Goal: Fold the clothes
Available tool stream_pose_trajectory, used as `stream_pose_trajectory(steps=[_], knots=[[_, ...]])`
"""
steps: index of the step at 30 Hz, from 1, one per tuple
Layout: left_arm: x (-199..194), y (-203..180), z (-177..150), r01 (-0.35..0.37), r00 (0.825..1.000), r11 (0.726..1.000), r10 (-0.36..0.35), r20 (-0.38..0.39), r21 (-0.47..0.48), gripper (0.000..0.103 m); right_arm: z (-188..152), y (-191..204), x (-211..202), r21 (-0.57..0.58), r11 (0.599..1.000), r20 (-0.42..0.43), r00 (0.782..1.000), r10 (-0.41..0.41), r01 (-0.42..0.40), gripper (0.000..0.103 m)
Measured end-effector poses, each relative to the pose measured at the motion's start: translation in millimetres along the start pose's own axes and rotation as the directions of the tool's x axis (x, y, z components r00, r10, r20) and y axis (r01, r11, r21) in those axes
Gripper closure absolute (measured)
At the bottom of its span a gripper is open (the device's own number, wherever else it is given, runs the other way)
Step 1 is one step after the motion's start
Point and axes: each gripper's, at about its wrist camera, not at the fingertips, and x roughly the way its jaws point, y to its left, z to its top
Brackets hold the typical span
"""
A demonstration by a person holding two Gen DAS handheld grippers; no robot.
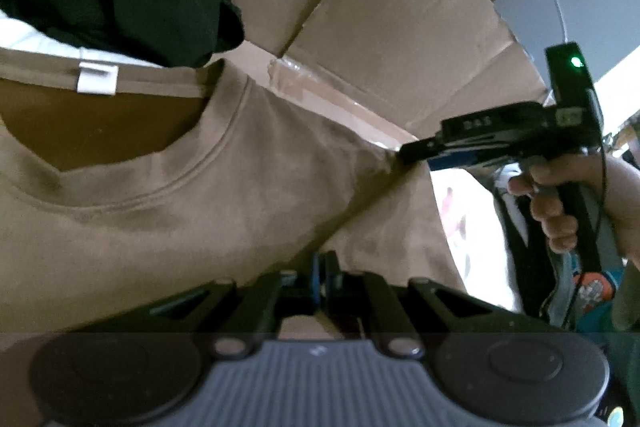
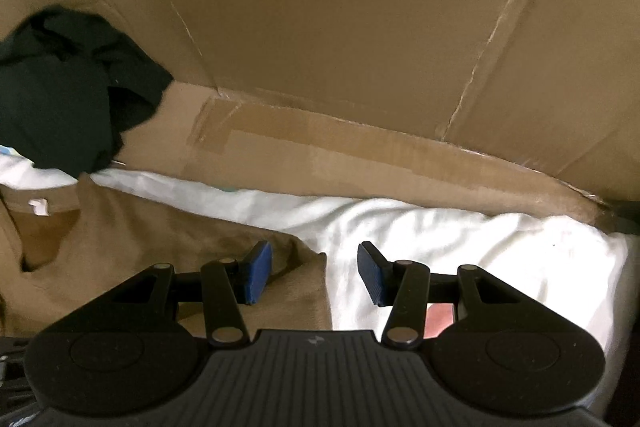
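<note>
Our left gripper [image 1: 326, 273] is pinched tight on the tan shirt [image 1: 224, 195], probably to anchor it. The right gripper [image 2: 316, 273] hangs with its jaws apart over the sleeve edge, nothing in it. The shirt lies on white bedding [image 2: 460, 239] by the cardboard [image 2: 340, 27], dark clothes [image 2: 60, 87] behind.

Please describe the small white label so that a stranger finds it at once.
Find the brown cardboard wall, then the tan T-shirt lying on the white sheet before it. Inside its back neckline sits the small white label, the only white patch on the tan cloth.
</note>
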Motion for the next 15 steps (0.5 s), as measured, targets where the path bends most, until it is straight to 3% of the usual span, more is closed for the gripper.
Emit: stream_pose_trajectory(steps=[7,15], knots=[[-8,6,-5,-0.006,1.000,1.000,0.006,0.009,-0.024,0.101,0,2,15,-0.024,0.996,-0.026,0.996,-0.086,0.085,0.050],[-7,7,-10,-0.055,0.998,0.998,0.055,-0.006,-0.025,0.101,-5,-7,22,-0.015,0.997,0.002,0.998,-0.070,0.070,0.047]])
